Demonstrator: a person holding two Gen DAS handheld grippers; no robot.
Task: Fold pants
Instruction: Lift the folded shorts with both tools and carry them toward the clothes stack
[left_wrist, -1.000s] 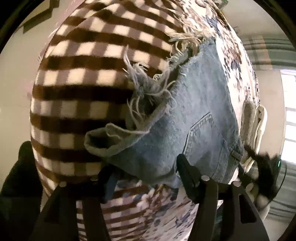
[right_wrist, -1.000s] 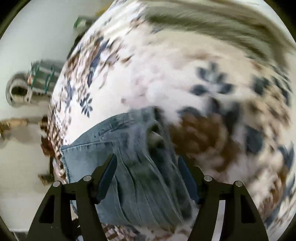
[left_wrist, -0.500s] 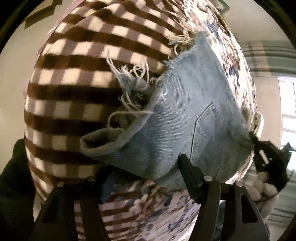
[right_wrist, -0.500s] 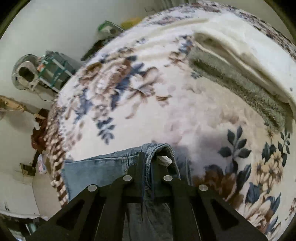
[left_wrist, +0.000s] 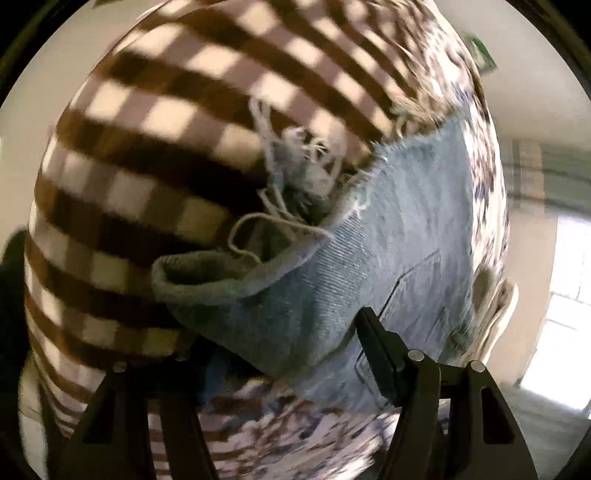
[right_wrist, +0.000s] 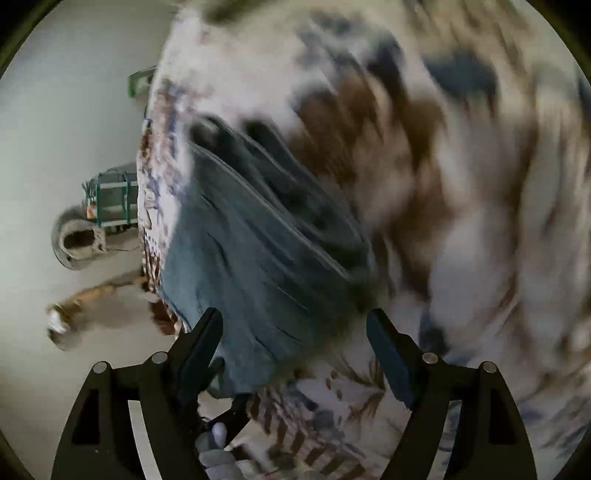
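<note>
left tool (left_wrist: 280, 354) jaws spread wide, right tool (right_wrist: 295, 347) likewise

We saw faded light-blue denim pants (left_wrist: 399, 236) with pale frayed hems, on a brown-and-cream checked, blue-and-brown floral white blanket (left_wrist: 155, 155).

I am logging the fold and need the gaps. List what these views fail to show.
- Left wrist: the denim shorts cover the left tongs' left finger.
- Right wrist: motion blur smears the floral blanket and shorts; contact with the open right tongs cannot be told.
</note>
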